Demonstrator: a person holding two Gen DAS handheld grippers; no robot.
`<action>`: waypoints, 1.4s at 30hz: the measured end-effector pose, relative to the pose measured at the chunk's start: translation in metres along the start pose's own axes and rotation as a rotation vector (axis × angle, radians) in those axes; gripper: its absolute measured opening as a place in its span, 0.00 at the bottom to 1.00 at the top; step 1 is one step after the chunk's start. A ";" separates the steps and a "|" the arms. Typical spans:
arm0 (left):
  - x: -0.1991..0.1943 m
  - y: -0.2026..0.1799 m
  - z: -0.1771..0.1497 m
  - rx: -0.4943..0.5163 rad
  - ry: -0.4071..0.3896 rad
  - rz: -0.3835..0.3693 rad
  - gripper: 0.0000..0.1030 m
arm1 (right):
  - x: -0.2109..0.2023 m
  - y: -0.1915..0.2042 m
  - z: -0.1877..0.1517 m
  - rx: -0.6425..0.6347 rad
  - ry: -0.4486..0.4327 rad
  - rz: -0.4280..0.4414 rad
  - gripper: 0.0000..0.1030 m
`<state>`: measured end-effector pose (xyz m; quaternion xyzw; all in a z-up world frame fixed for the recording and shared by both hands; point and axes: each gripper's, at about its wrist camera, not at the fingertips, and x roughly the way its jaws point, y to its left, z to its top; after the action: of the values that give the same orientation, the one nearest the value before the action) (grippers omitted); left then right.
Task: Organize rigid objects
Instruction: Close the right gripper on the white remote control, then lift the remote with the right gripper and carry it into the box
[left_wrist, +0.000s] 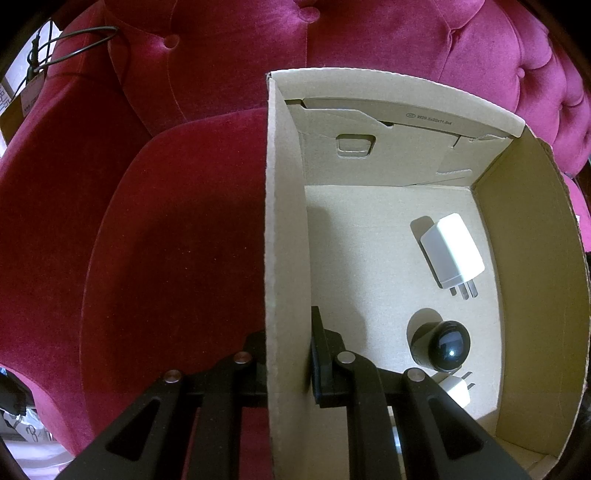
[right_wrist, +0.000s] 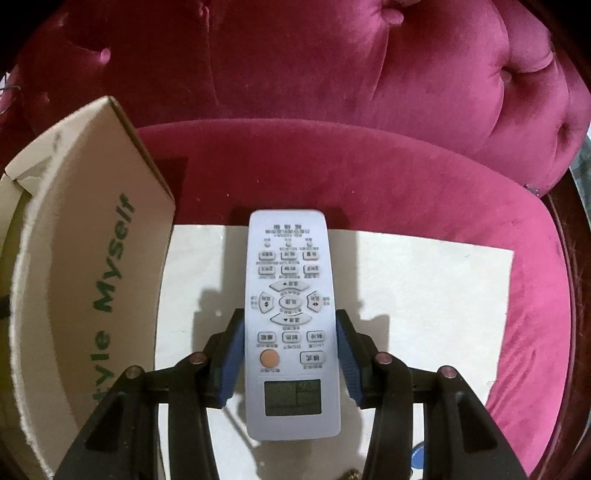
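Note:
An open cardboard box (left_wrist: 284, 229) stands on the red sofa seat. My left gripper (left_wrist: 288, 358) is shut on the box's left wall, one finger outside, one inside. Inside lie a white plug adapter (left_wrist: 452, 253), a black round object (left_wrist: 445, 345) and a second white plug (left_wrist: 456, 389). In the right wrist view a white remote control (right_wrist: 291, 321) lies on a white sheet (right_wrist: 424, 317). My right gripper (right_wrist: 291, 360) straddles the remote's display end, its blue pads (right_wrist: 232, 365) close against both sides. The box's outer wall (right_wrist: 85, 280) with green lettering stands to the left.
The red velvet sofa (left_wrist: 166, 240) has a tufted backrest (right_wrist: 332, 62) behind and a rounded seat edge to the right. A dark wire (left_wrist: 74, 48) hangs over the left armrest. A blue item (right_wrist: 419, 456) peeks out at the sheet's near edge.

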<state>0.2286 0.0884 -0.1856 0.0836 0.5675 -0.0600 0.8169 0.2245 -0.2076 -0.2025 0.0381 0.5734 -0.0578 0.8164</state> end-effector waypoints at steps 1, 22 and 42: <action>0.000 0.000 0.000 0.000 0.000 -0.001 0.14 | -0.001 0.000 0.003 0.006 -0.002 0.001 0.48; 0.001 0.002 0.000 -0.005 0.000 -0.007 0.14 | -0.069 0.008 0.002 0.001 -0.093 -0.009 0.48; -0.001 0.002 0.001 -0.007 0.001 -0.009 0.14 | -0.135 0.074 0.011 -0.118 -0.174 0.086 0.48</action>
<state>0.2292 0.0902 -0.1839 0.0783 0.5685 -0.0617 0.8166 0.1999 -0.1288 -0.0718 0.0091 0.5007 0.0080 0.8656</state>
